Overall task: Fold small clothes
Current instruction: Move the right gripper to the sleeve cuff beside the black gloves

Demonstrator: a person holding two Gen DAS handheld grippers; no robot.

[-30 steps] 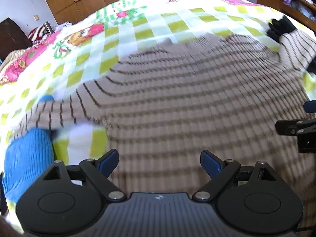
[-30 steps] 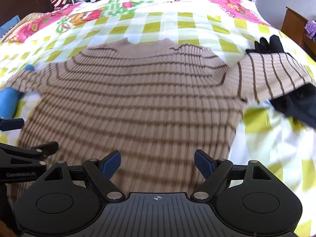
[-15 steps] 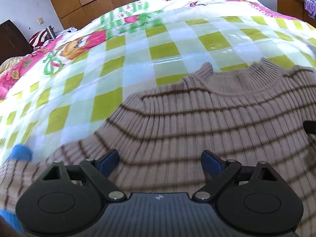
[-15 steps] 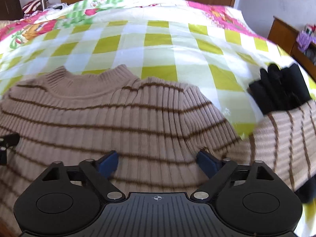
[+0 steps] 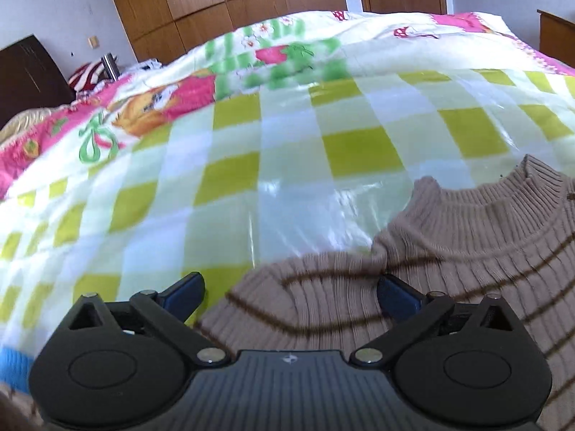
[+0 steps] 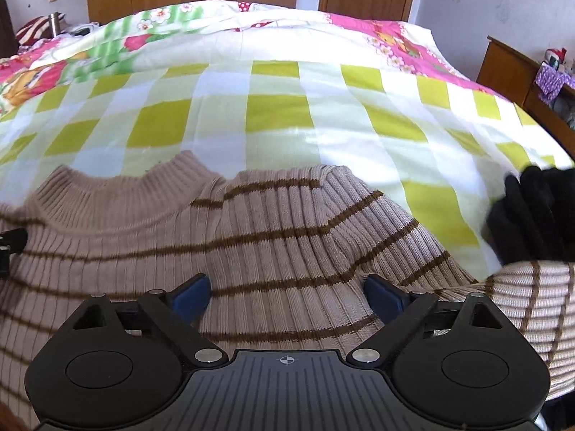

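A second ago we looked down on the whole sweater (image 6: 273,237) from near its hem; now both of our grippers have come forward to its shoulders, and the collar (image 6: 118,197) fills the near view. The sweater, beige with thin brown stripes, lies flat on the checked bedspread (image 6: 276,115).

Our left gripper (image 5: 291,292) sits low over the left shoulder, jaws spread wide: one blue pad (image 5: 185,292) is past the knit edge above the bedspread, the other over the ribbing. Our right gripper (image 6: 287,296) is likewise wide apart, holding nothing, both pads over the right shoulder just short of the sleeve seam. The right sleeve (image 6: 532,298) bends off to the side, with black gloves (image 6: 535,212) lying just beyond it. A blue cuff (image 5: 14,366) shows at the left view's bottom corner.
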